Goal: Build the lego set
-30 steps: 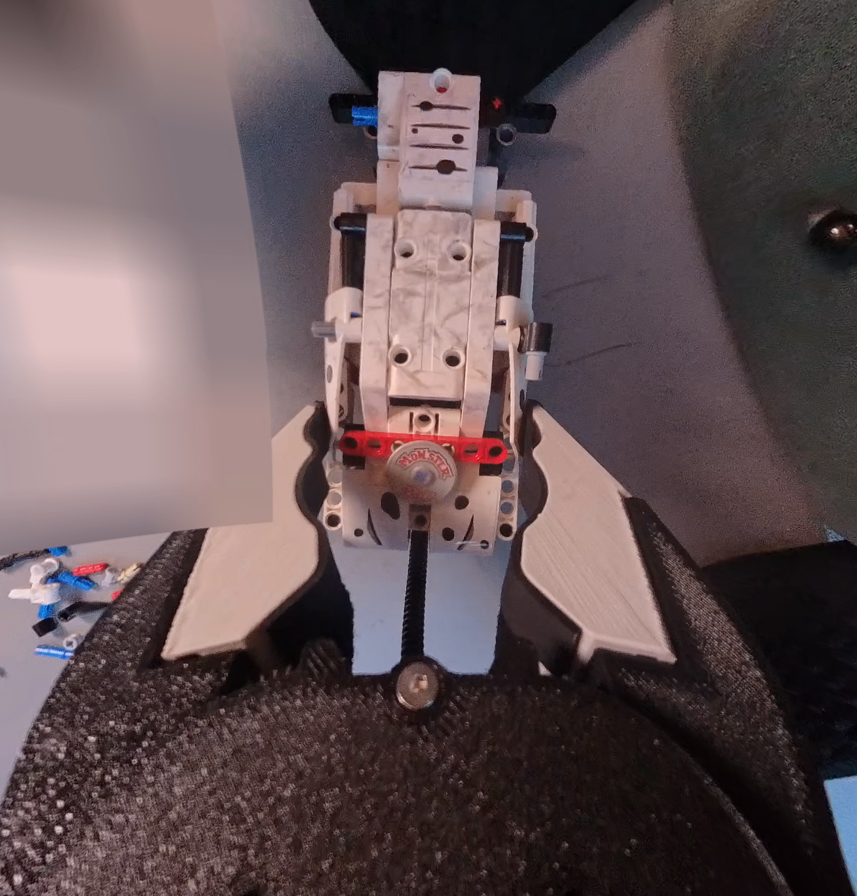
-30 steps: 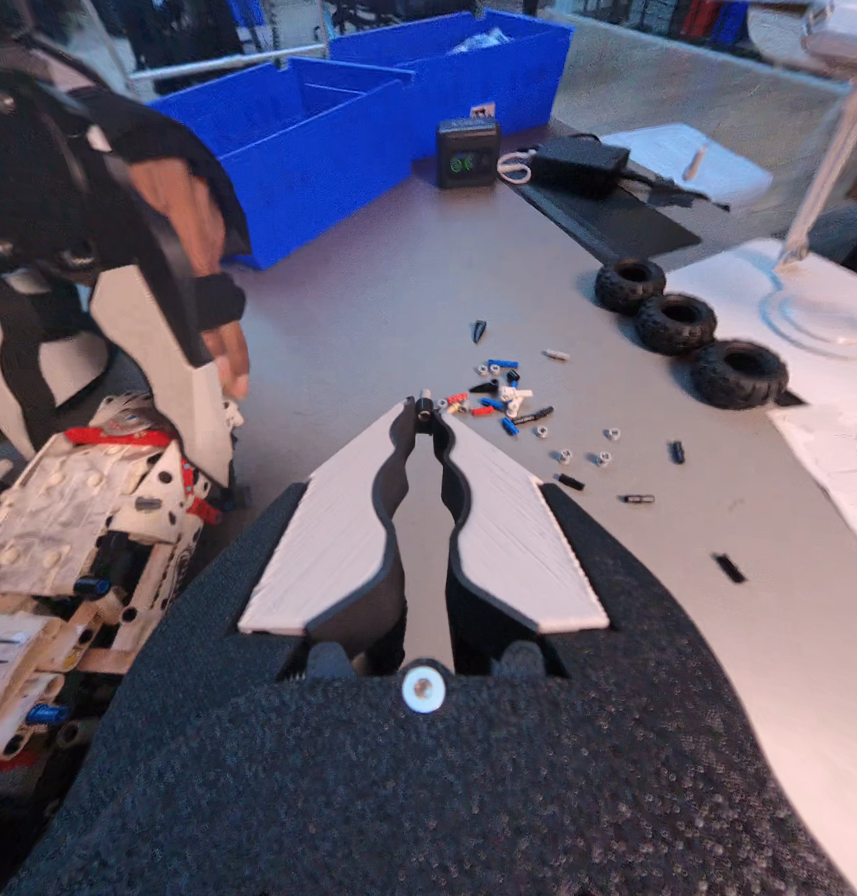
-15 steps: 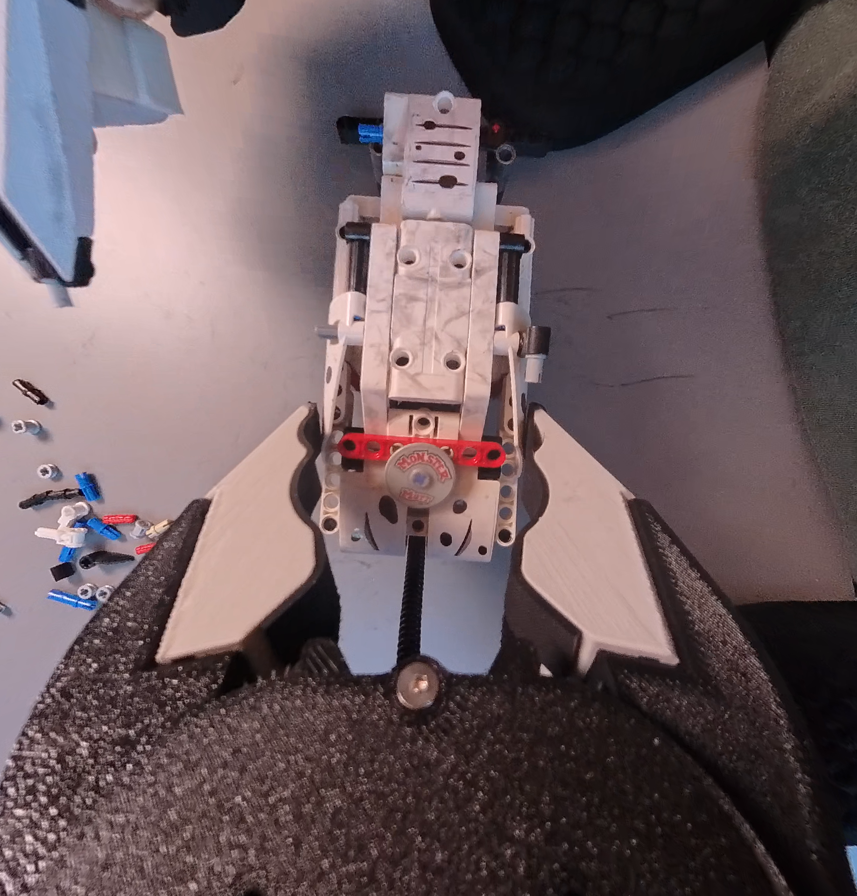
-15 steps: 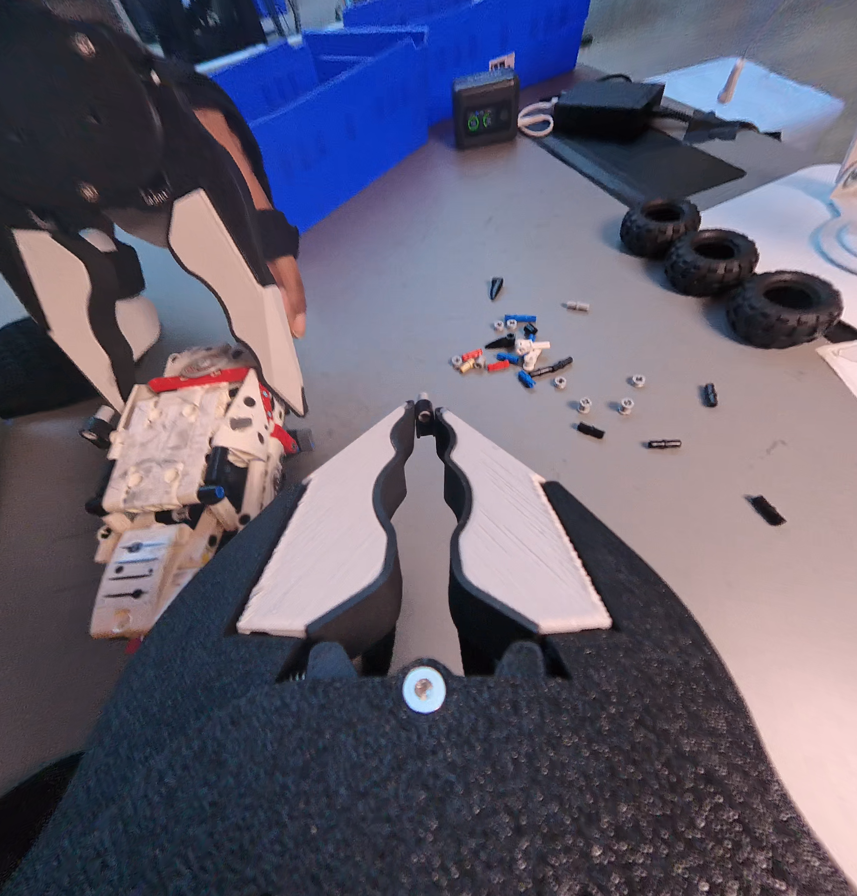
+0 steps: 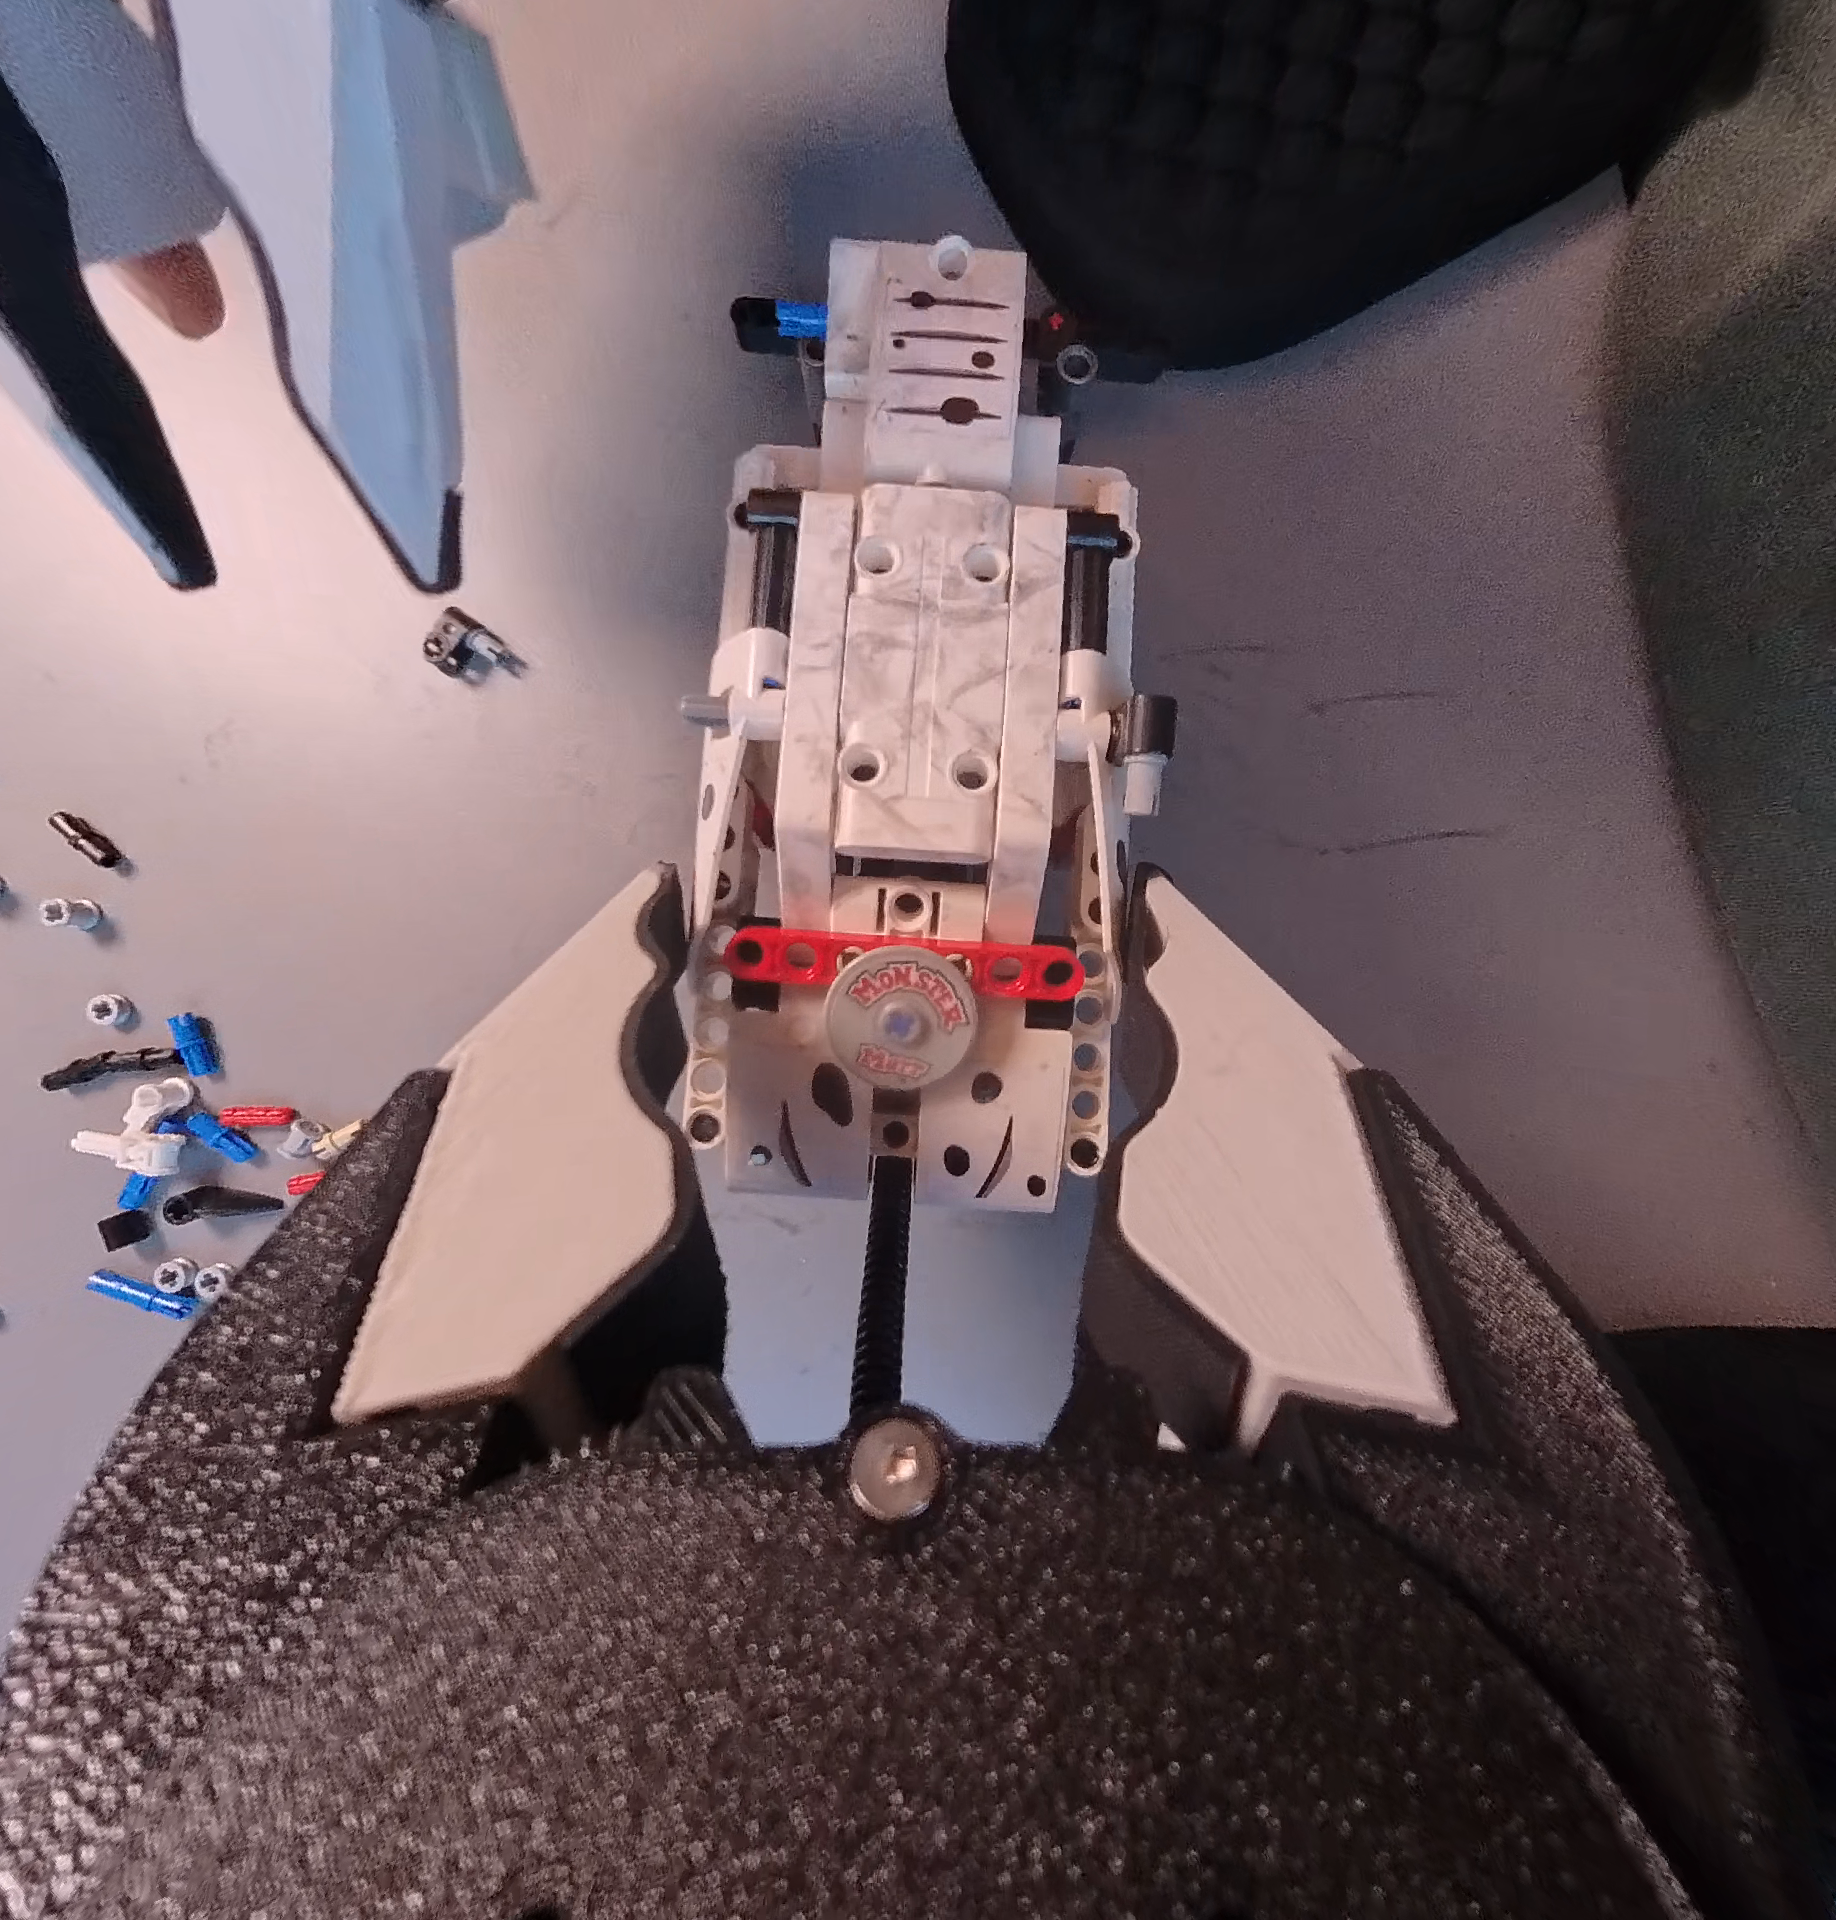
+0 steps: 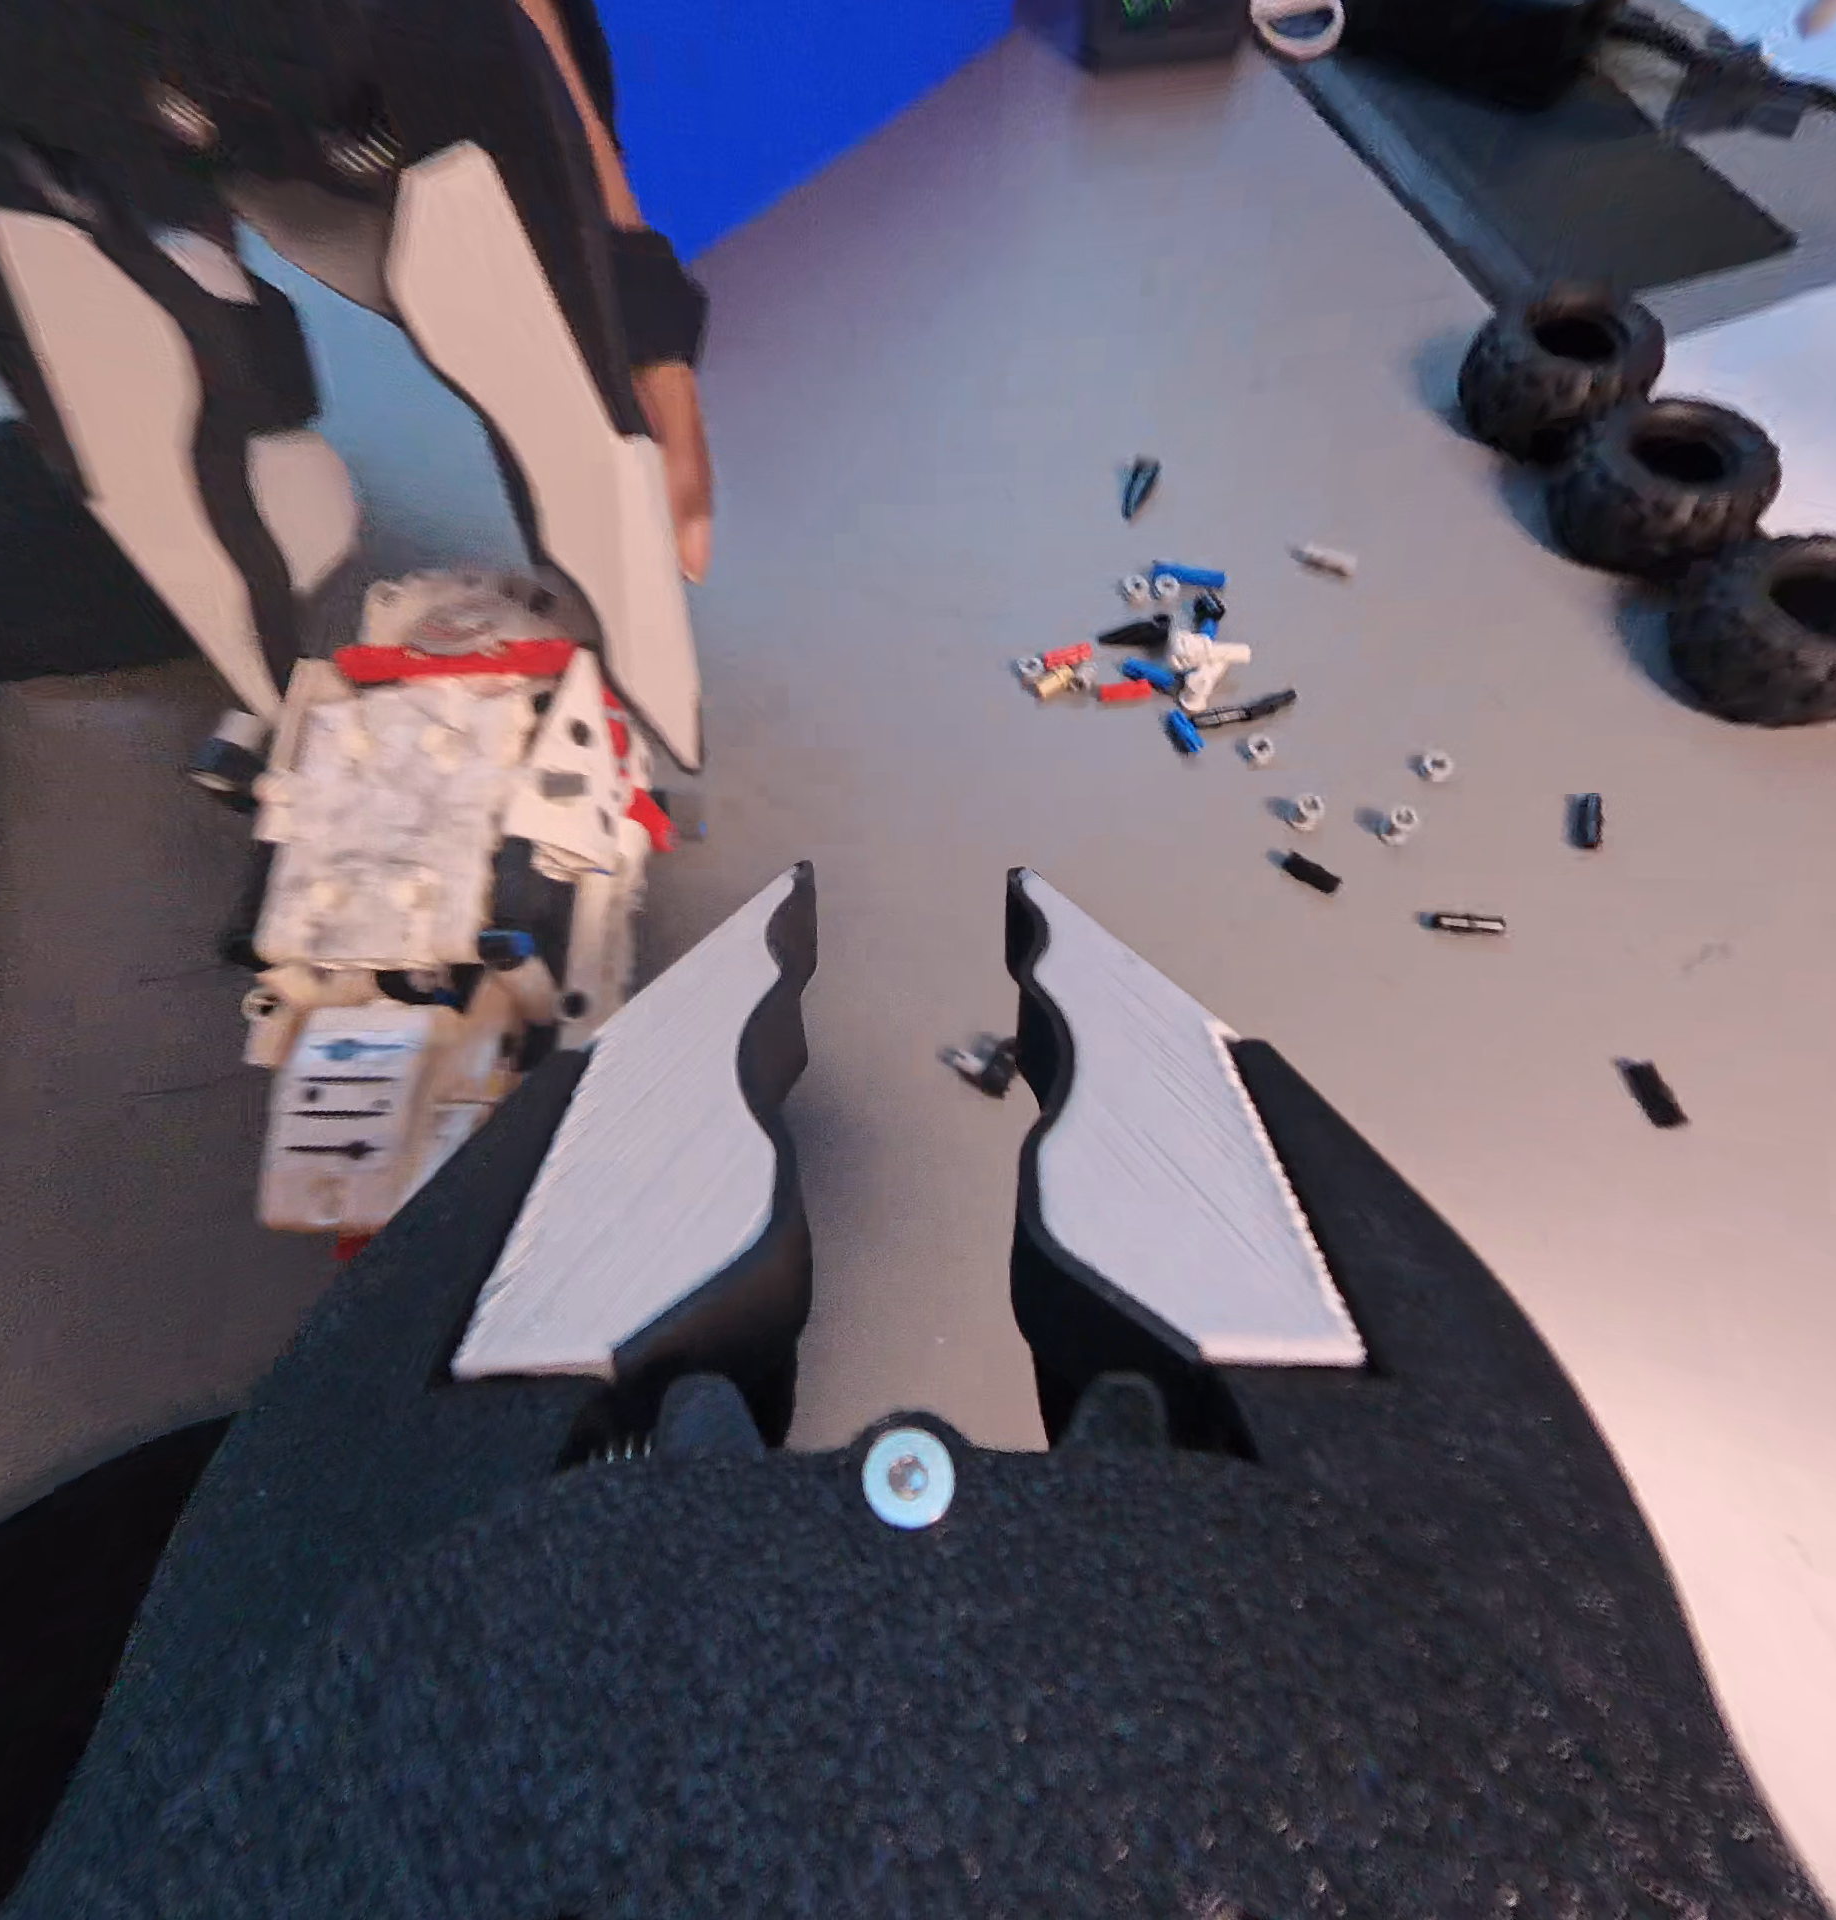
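The white Lego truck body (image 5: 914, 831) lies on the grey tabletop (image 5: 1413, 935), its rear end with the red beam (image 5: 1039, 971) and round badge (image 5: 898, 1029) sitting between the fingers of the left tongs (image 5: 903, 914). Those fingers bracket the model's sides closely and look clamped on it, though contact on the left side is clearer than on the right. The body looks largely assembled: cab panels, hood piece and side frames are joined.

What is left, by my reading, is mainly the running gear. Three black knobby tires (image 6: 1662, 488) lie loose in a row at the far right of the tabletop, well apart from the model, and a fourth large tire (image 5: 1278, 166) rests just beyond the model's front end. No tire is mounted. A scatter of small pins and connectors (image 6: 1174, 655) in blue, red, black and grey lies between model and tires, so a fair number of parts remain unused.

The right tongs (image 6: 909, 883) hang over the tabletop with fingers apart and nothing between them. A small dark connector piece (image 6: 981, 1062) lies on the surface just beside the right finger, apparently loose. Blue bins (image 6: 789, 94) stand at the far edge.
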`<act>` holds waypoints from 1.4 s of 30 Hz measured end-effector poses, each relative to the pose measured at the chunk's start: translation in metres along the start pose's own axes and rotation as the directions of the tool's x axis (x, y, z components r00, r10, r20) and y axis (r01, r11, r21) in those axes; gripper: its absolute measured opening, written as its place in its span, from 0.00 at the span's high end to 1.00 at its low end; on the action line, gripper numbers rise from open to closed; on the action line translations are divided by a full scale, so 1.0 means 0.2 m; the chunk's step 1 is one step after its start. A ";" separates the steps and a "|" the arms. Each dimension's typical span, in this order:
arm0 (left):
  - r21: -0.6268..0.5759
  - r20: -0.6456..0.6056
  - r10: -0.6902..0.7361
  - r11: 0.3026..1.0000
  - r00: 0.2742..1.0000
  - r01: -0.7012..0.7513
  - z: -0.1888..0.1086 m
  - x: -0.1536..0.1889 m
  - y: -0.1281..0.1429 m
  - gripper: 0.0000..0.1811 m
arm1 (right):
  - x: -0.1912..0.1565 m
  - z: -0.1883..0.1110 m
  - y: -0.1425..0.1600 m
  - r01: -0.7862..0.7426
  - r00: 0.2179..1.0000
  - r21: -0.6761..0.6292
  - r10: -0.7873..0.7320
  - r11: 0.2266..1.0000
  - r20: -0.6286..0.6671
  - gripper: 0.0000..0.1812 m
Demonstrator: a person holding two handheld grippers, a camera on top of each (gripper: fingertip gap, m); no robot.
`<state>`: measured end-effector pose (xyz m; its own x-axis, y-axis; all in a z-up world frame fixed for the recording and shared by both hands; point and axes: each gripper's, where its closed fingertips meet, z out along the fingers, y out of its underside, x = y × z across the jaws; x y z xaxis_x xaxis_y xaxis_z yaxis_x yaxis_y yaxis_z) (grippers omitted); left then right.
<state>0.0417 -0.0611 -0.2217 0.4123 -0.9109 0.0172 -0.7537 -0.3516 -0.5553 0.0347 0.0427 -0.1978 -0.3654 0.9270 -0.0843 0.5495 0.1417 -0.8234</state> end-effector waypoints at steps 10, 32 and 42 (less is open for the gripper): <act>0.077 0.116 -0.178 0.982 0.977 0.170 0.01 -0.08 -0.02 0.54 | -0.55 -0.02 -0.08 0.268 0.963 0.029 -0.268 0.963 -0.010 0.85; 0.059 0.110 -0.196 0.980 0.974 0.191 0.02 -0.08 -0.01 0.56 | -0.57 0.05 -0.06 0.284 0.951 -0.065 -0.272 0.957 0.150 0.99; 0.060 0.150 -0.245 0.969 0.958 0.239 0.02 -0.12 -0.01 0.56 | -0.79 0.00 -0.07 0.216 0.888 -0.006 -0.194 0.976 0.417 0.98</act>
<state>0.0359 -0.0374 -0.2250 0.6563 -0.7540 0.0282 -0.6013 -0.5452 -0.5841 0.0850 -0.1050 -0.1736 -0.7444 0.6510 -0.1489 0.4621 0.3412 -0.8186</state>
